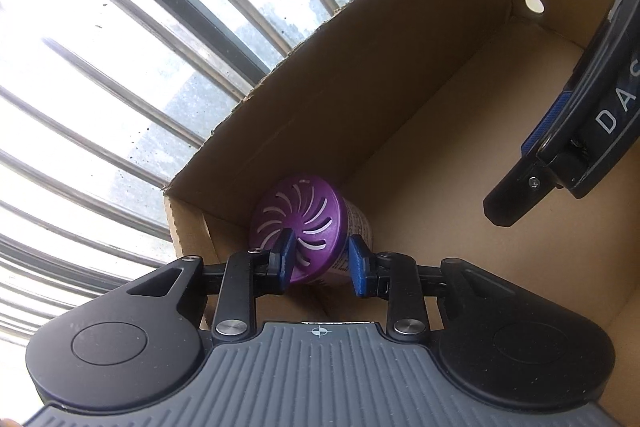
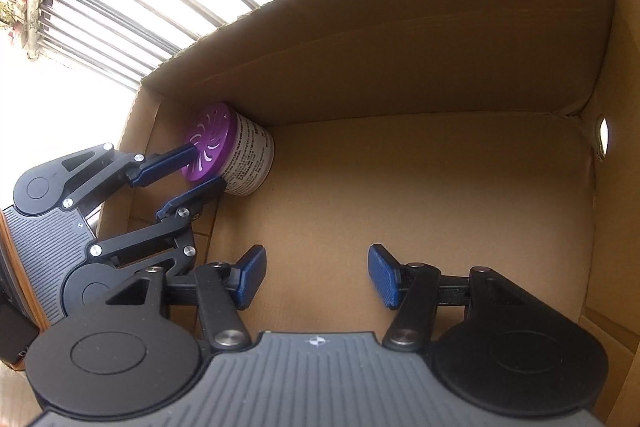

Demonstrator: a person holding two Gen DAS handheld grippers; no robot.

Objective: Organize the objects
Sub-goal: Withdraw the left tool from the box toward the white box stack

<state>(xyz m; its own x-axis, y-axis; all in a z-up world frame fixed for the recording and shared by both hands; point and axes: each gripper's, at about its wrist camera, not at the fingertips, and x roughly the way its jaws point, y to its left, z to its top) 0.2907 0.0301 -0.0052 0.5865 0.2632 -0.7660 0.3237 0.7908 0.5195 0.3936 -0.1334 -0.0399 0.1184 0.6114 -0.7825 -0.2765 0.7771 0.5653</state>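
Observation:
A white can with a slotted purple lid (image 1: 298, 223) lies tipped in the far left corner of a cardboard box (image 1: 360, 87). My left gripper (image 1: 322, 259) is at the lid with its jaws a little apart. One blue pad crosses the lid's face and the other sits by its rim. From the right wrist view, the can (image 2: 236, 151) shows the left gripper (image 2: 206, 167) straddling the lid's near edge without a firm pinch. My right gripper (image 2: 316, 275) hangs open over the bare box floor (image 2: 400, 207), holding nothing. One of its fingers (image 1: 520, 187) shows at the right of the left wrist view.
The box walls (image 2: 400, 67) rise on the far side and on both ends, with a round hand hole (image 2: 603, 135) in the right end wall. A barred window (image 1: 120, 47) stands behind the box. Most of the box floor lies to the right of the can.

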